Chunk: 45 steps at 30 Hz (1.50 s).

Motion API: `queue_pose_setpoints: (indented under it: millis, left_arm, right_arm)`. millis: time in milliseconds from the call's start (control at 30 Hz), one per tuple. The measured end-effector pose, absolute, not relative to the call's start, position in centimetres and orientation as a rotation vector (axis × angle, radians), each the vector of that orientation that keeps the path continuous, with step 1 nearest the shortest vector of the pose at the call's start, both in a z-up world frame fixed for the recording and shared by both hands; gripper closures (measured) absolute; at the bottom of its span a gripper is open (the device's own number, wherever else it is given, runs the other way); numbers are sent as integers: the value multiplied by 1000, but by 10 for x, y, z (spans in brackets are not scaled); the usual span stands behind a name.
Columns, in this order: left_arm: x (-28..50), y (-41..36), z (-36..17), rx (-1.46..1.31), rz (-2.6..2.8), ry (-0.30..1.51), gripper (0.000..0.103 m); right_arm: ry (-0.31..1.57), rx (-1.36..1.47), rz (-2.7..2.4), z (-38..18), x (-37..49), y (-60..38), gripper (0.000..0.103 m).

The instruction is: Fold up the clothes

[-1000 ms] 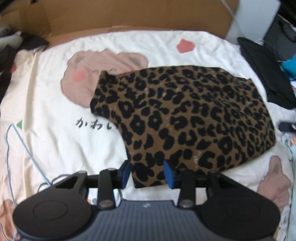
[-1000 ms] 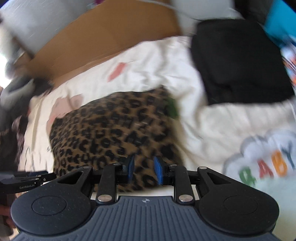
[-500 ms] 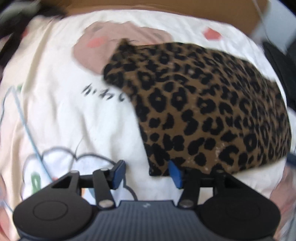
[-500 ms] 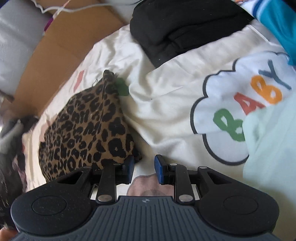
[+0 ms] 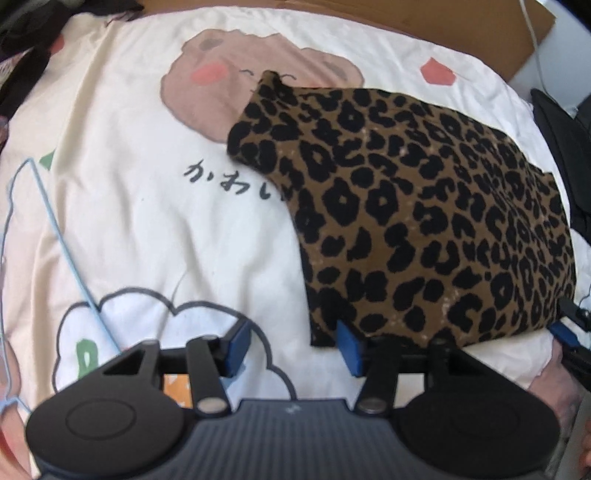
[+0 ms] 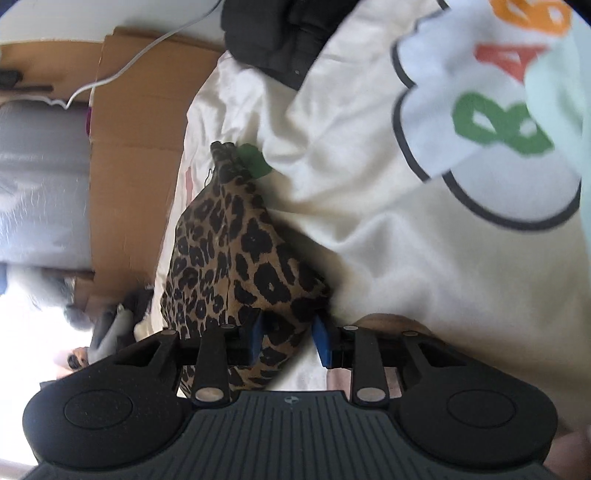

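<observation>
Blue pads of the left gripper (image 5: pixel 293 349) sit spread and are closing, mostly over bare sheet, one pad right at the leopard-print garment (image 5: pixel 424 221)'s near corner, nothing pinched yet. Right gripper (image 6: pixel 287 341) is opening, straddling the opposite near corner, pads not pressing as far as I can tell. Garment lies flat-ish on the cartoon bedsheet (image 5: pixel 147 229), looks folded at least once, so I'd guess another fold remains. Farther back: black clothes (image 6: pixel 280 33) and cardboard (image 6: pixel 129 129).
</observation>
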State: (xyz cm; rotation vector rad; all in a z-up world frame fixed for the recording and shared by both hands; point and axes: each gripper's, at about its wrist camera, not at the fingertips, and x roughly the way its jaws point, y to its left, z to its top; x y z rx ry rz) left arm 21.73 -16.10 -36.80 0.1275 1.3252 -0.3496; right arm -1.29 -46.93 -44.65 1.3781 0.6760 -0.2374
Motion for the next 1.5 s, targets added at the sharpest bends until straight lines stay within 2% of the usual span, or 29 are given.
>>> queue_pose_setpoints:
  millis: [367,400,433,500,600,867,967,1000,1033,1200,1300,1333,1433,1467,1500]
  left_arm:
    - [213,-177,-368,144,-424,1310,50]
    - [213,-175,-369,130,-422,1312,50]
    - [213,-174,-371,116,-419,1313,50]
    - [212,-173,-372,97,-416,1313,49]
    - [212,-172,-371,94,-430,1307,49]
    - [200,-170,-369,54,-468,1300,49]
    - [200,-164,-371,12,-506,1302,49]
    - [201,-159,-371,-2,-509,1301,49]
    - [205,-157,-370,-17,-512,1301,49]
    - [215,-160,-382,-34,-538,1301,47]
    - [212,-163,-383,-35,-567,1290,43]
    - [210,-163,-382,-39,-576,1289,43]
    - [204,-163,-381,-51,-607,1289,43]
    - [204,-163,-382,-55,-620,1295,45]
    - [205,-163,-384,-59,-630,1303,51]
  right_arm:
    - [633,1443,-254,-453,-4,-469,70]
    - [639,1442,-251,-453,-2,-471,72]
    - [648,1438,-244,-453,-1,-472,86]
    - [665,1415,-225,-449,1,-476,92]
    - [660,1373,-201,-437,4,-480,94]
    - [652,1337,-219,-427,11,-491,92]
    - [669,1349,-239,-433,1,-487,82]
    - [676,1359,-243,-437,-4,-485,74]
    - [672,1371,-242,-440,-7,-483,71]
    - [662,1401,-226,-449,-5,-478,70]
    - [670,1411,-217,-452,-4,-480,76]
    - [671,1414,-210,-453,-4,-481,88]
    - [668,1403,-197,-452,-5,-480,93]
    - [660,1403,-195,-452,-6,-480,93]
    - [652,1404,-192,-451,-7,-481,94]
